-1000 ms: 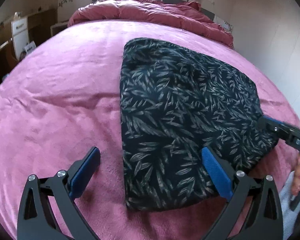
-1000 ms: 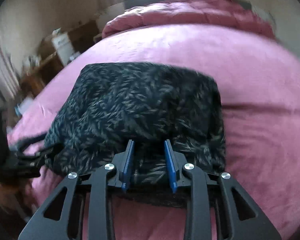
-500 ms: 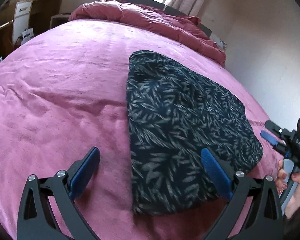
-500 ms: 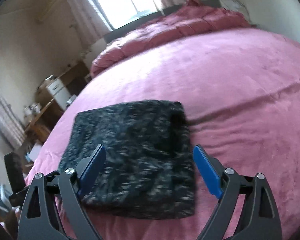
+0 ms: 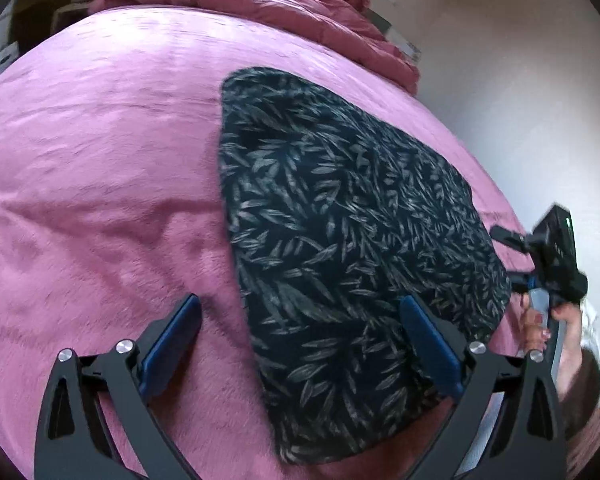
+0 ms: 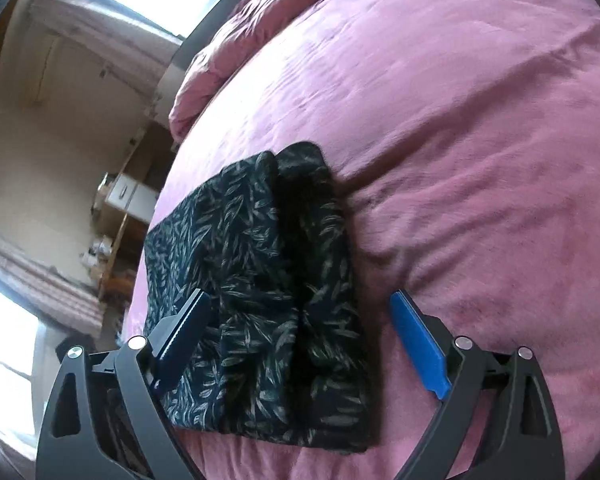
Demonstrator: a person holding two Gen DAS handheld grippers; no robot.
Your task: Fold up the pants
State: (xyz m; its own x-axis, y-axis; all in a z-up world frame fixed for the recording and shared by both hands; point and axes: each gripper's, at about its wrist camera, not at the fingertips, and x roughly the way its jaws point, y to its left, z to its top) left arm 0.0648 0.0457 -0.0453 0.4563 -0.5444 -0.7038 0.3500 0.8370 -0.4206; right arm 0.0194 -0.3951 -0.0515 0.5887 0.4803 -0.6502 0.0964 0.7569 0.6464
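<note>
The dark leaf-print pants lie folded in a flat packet on the pink bed cover. My left gripper is open and empty, above the near left corner of the packet. My right gripper is open and empty, held over the packet's near end. The right gripper also shows in the left wrist view past the packet's right edge, held by a hand.
A bunched pink duvet lies at the head of the bed. A pale wall runs along the bed's right side. Wooden furniture and a white drawer unit stand beyond the bed's left side, under curtained windows.
My right gripper was shut on the pants' edge one second ago; it opened, let go and lifted back, tilting. My left gripper stayed open and shifted slightly.
</note>
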